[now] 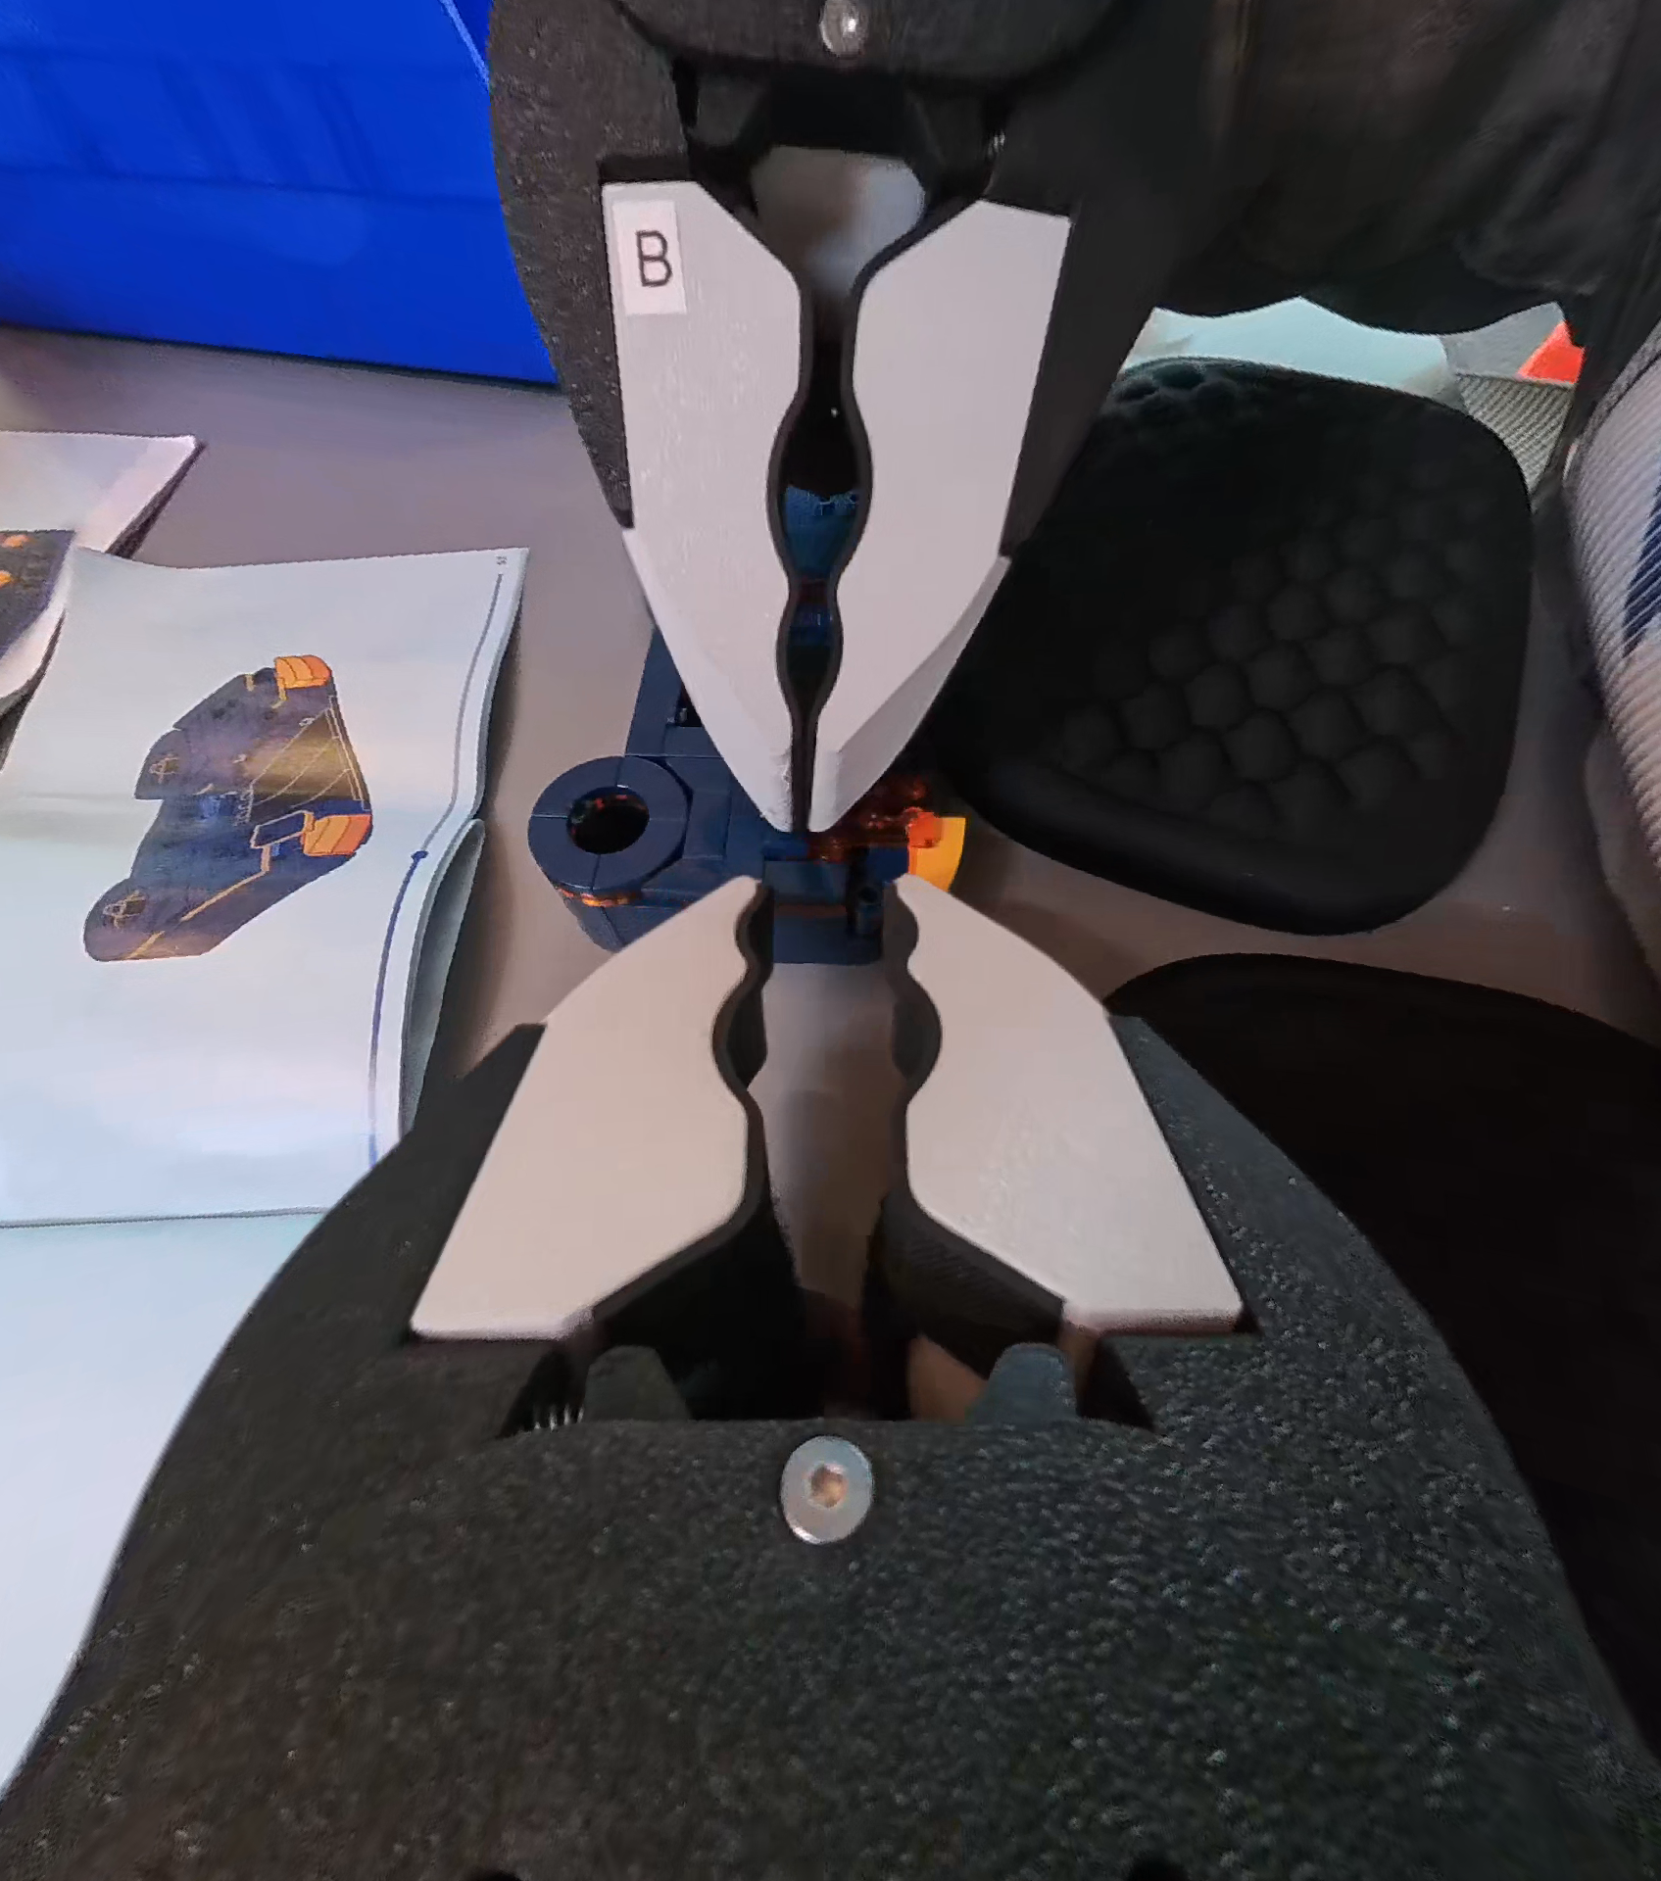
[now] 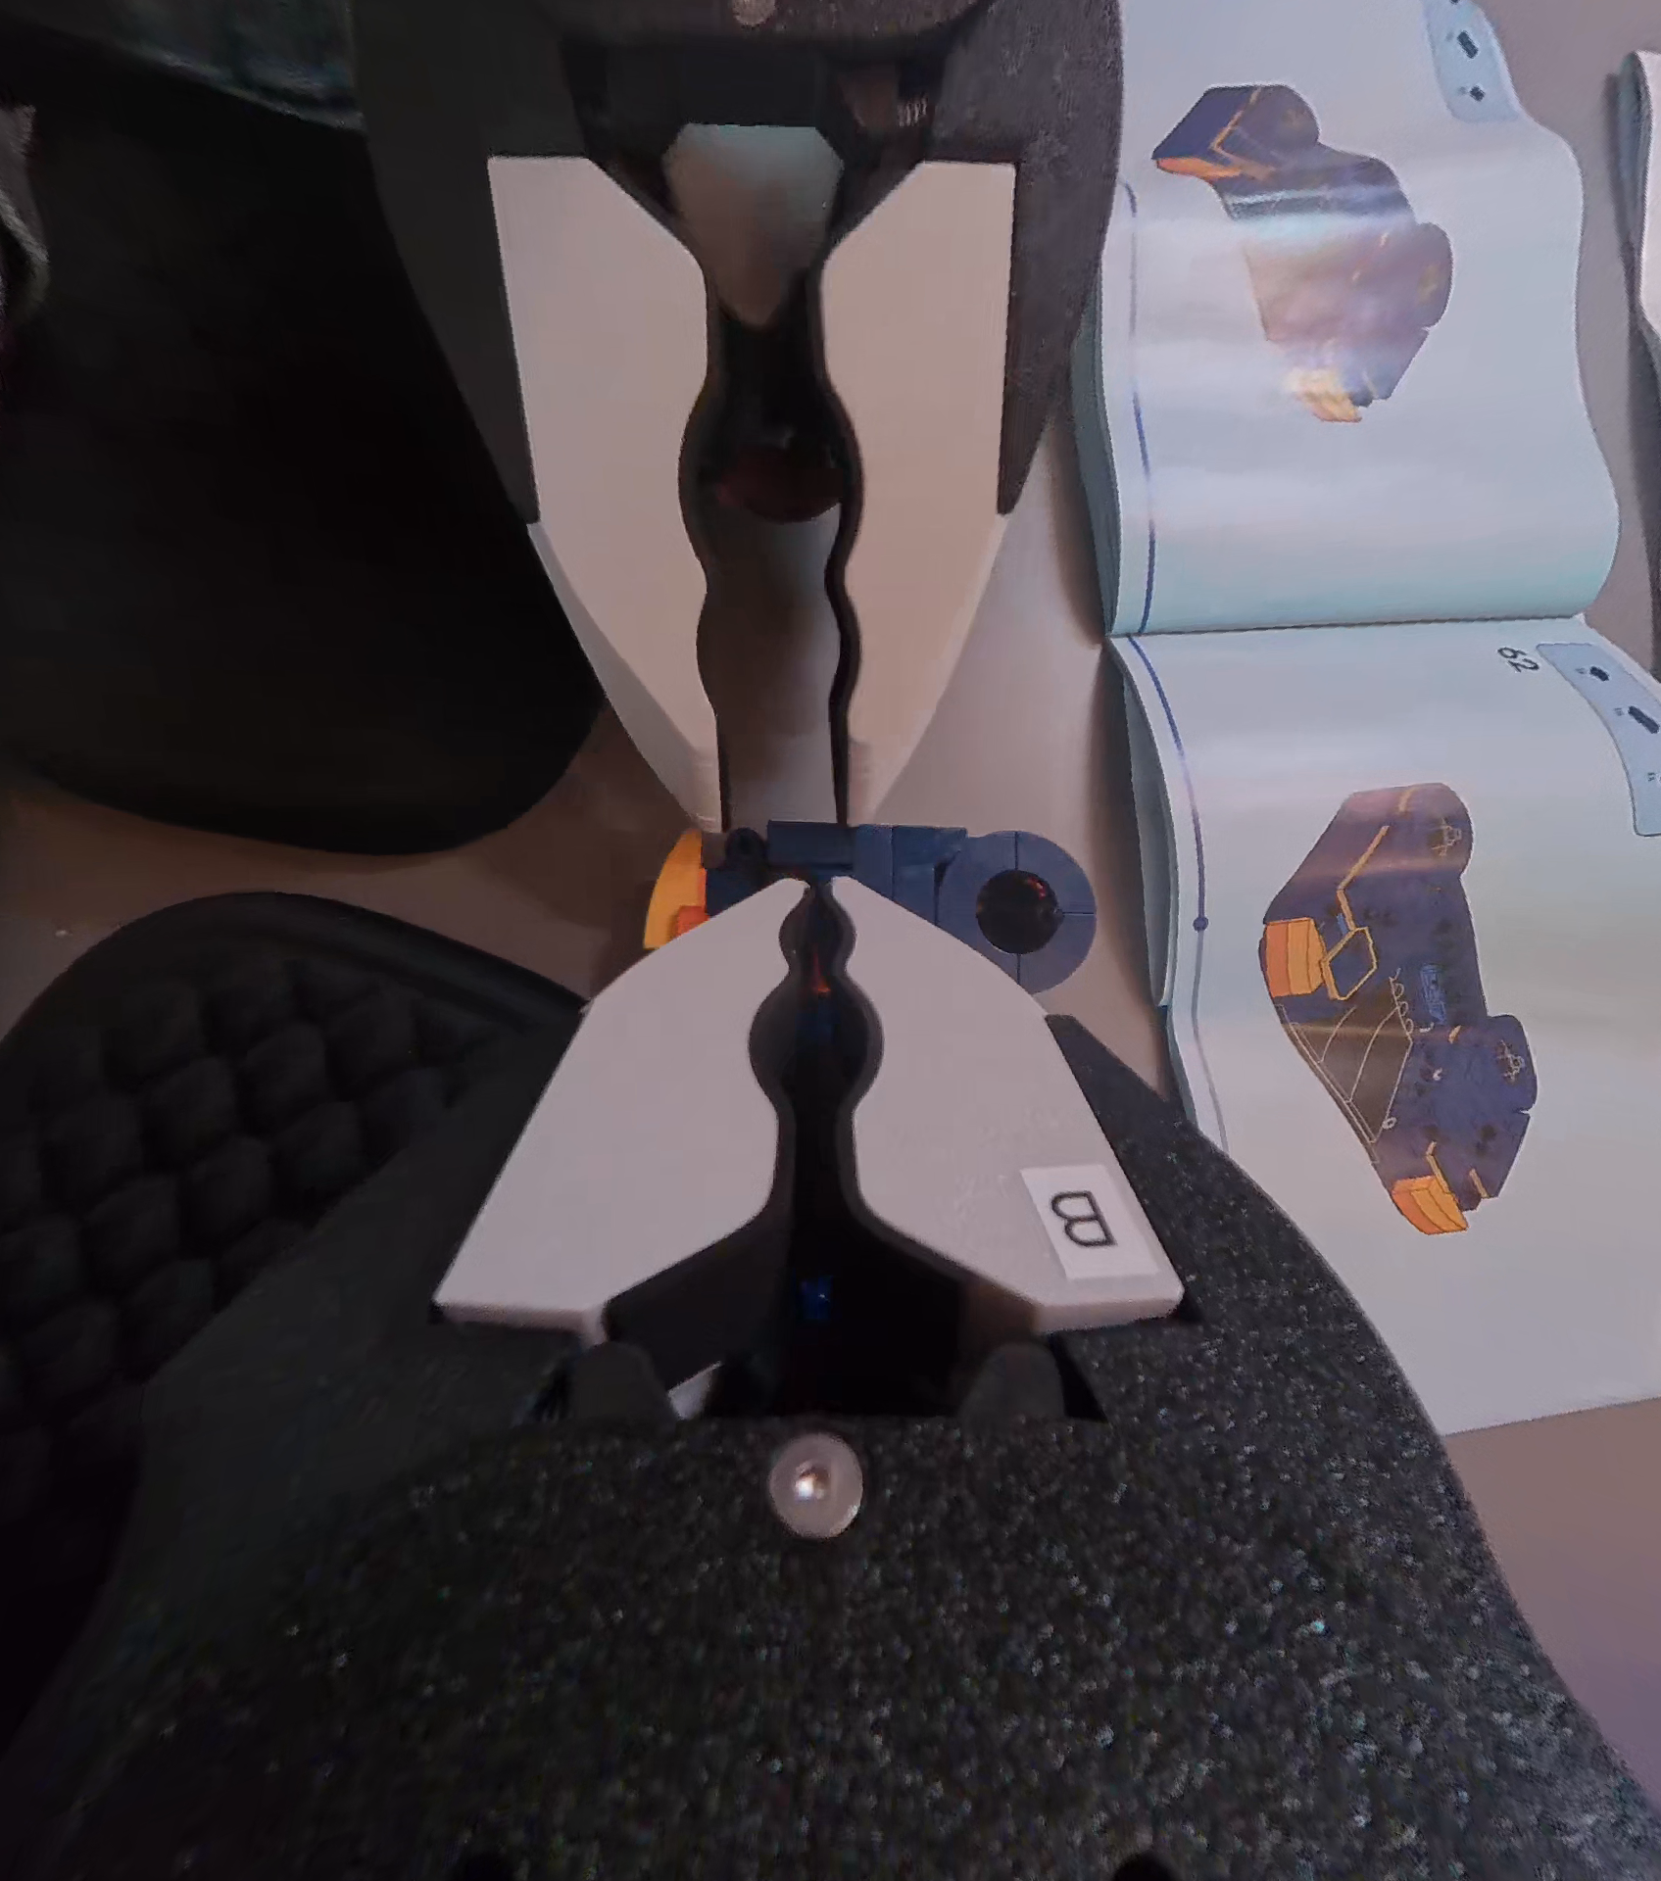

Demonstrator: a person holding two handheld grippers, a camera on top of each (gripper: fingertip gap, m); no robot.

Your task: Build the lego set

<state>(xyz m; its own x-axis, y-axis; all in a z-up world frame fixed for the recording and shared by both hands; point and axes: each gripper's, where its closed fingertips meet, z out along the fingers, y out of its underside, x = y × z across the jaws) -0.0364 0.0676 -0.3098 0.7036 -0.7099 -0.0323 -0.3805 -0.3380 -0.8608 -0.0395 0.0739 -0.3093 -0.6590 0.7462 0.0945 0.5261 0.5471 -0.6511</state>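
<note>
Left wrist view: left tool (image 1: 826, 896) clamps the crosswise lego model (image 1: 704, 855); right tool (image 1: 803, 819) pinched together.

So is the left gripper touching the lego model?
Touching. The left wrist view shows the left gripper with its fingertips against both sides of the dark blue lego model.

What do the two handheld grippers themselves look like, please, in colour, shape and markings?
Both are alike: the left gripper and right gripper each have a rough, speckled black body with a silver screw at its centre. Each carries two pale grey fingers tapering to points, with black wavy, scalloped inner edges. The right gripper alone bears a small white sticker on one finger. No cables show.
</note>
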